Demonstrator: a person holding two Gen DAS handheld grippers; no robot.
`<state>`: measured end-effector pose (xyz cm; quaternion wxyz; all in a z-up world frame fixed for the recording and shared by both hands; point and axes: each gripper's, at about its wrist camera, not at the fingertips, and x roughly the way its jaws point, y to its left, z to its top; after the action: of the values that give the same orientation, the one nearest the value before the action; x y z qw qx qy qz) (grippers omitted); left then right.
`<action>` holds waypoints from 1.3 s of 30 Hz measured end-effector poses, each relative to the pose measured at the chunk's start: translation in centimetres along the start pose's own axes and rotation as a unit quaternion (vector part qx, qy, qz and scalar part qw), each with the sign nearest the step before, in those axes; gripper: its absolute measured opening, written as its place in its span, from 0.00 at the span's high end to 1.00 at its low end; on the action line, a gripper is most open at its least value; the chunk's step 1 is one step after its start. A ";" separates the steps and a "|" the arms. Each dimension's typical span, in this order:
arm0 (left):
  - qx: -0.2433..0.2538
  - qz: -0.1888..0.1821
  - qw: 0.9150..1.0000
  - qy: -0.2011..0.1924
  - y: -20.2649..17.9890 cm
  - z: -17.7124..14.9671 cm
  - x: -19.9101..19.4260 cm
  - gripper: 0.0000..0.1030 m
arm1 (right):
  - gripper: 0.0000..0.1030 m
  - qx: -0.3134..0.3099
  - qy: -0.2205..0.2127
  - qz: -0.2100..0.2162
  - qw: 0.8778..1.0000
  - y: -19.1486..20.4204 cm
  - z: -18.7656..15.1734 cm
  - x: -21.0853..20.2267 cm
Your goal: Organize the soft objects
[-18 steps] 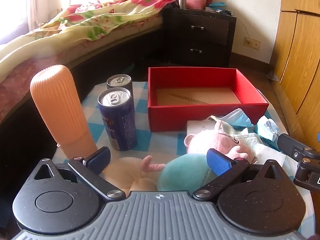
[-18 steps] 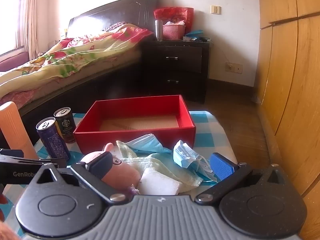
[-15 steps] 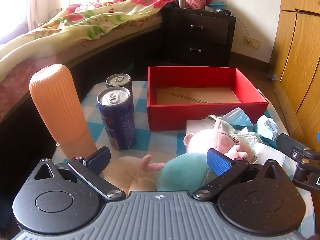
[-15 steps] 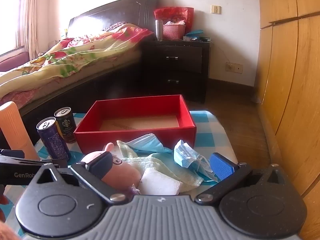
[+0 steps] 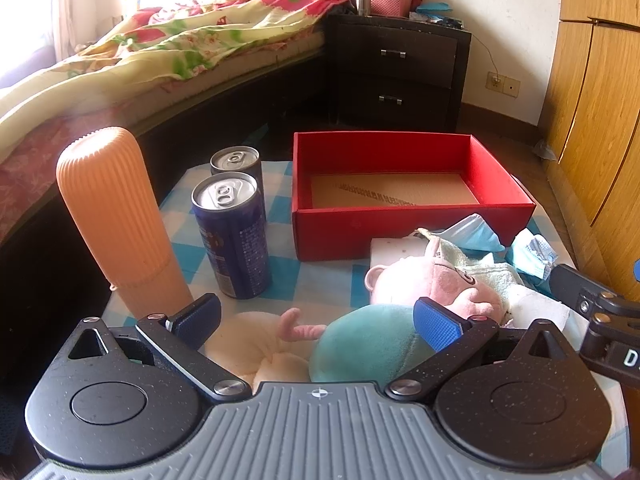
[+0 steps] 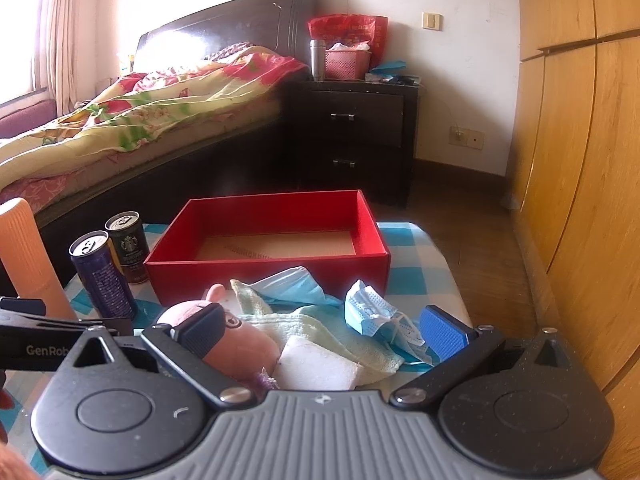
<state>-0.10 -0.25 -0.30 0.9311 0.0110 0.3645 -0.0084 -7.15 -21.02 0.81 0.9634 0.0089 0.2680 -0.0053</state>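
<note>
L gripper [image 5: 316, 320]: jaws wide apart, nothing pinched; pink & teal plush toy [image 5: 376, 340] lies btwn/below the fingers, contact unclear.
R gripper [image 6: 324, 328]: jaws spread wide, gripping nothing; over the soft pile.
Soft pile: plush pig head [image 6: 236, 340], pale green towel [image 6: 340, 336], white folded cloth [image 6: 320, 368], blue face masks [image 6: 372, 312], all just in front of red box [image 6: 272, 276].
Red box: only its cardboard floor shows inside.
Left of box: 2 cans [image 5: 232, 232], orange ribbed bottle [image 5: 112, 216], upright.
Surface: blue-check cloth [image 5: 280, 280].
</note>
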 end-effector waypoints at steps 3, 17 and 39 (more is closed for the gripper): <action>0.003 -0.002 1.000 0.001 -0.2 0.0 -0.1 0.05 | 0.18 0.001 -0.002 -0.006 1.000 0.1 0.1 0.1; 0.011 0.001 1.000 -0.006 -0.4 0.0 -0.2 0.05 | 0.18 -0.002 0.000 -0.010 1.000 0.3 0.0 0.3; 0.014 0.004 1.000 -0.020 -0.5 -0.1 -0.3 0.05 | 0.18 -0.001 0.001 -0.010 1.000 0.3 0.0 0.4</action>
<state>-0.39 -0.77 -0.22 0.9381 0.0249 0.3454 -0.0102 -6.81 -20.77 0.62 0.9630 0.0056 0.2690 -0.0149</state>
